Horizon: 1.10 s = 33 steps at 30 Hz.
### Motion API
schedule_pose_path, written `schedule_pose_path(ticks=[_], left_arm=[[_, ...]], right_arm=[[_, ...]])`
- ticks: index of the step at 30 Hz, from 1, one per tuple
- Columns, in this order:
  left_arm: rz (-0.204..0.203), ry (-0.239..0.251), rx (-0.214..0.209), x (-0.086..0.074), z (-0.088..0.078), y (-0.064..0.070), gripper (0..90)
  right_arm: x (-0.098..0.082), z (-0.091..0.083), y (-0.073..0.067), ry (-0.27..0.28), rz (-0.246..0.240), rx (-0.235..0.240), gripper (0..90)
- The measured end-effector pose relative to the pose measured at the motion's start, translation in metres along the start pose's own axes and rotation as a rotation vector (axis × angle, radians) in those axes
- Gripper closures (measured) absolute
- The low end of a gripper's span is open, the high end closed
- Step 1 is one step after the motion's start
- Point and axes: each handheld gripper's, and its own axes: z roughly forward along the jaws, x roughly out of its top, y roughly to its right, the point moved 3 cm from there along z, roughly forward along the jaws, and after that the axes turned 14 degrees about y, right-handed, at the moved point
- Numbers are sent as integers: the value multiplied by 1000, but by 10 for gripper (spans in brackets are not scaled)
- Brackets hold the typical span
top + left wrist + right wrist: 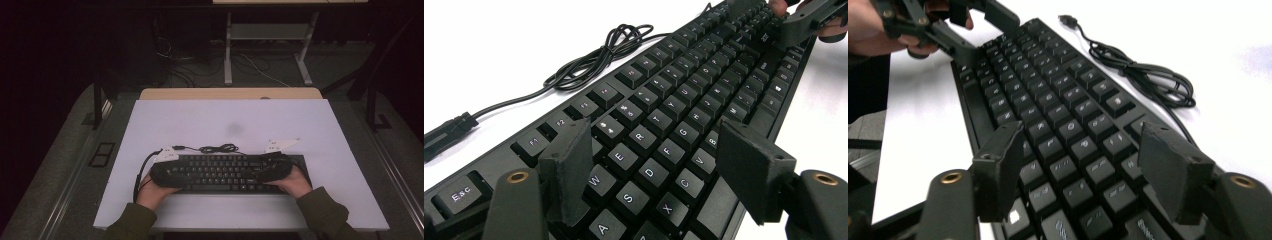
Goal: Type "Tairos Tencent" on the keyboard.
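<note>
A person's left hand point(152, 192) is holding the left gripper point(654, 175) over the left end of a black keyboard point(225, 172), its jaws spread wide above the keys and pinching nothing. The keyboard is lying near the front edge of the white table point(200, 120), with its loosely coiled black cable point(217, 148) resting just behind it. At the keyboard's right end, the right hand point(295, 181) is holding the right gripper point(1083, 170), its jaws likewise spread apart over the keys and gripping nothing.
</note>
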Motion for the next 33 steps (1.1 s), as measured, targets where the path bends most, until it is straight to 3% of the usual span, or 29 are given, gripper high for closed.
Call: schedule_pose_path(ticks=[6, 19, 33], left_arm=[[-5, -2, 4, 0, 1, -1, 354], [-5, -9, 15, 0, 2, -3, 555], [9, -42, 38, 0, 8, -5, 861]], right_arm=[[6, 8, 0, 23, 4, 4, 317], [18, 30, 1, 47, -10, 10, 297], [18, 41, -3, 45, -21, 23, 296]])
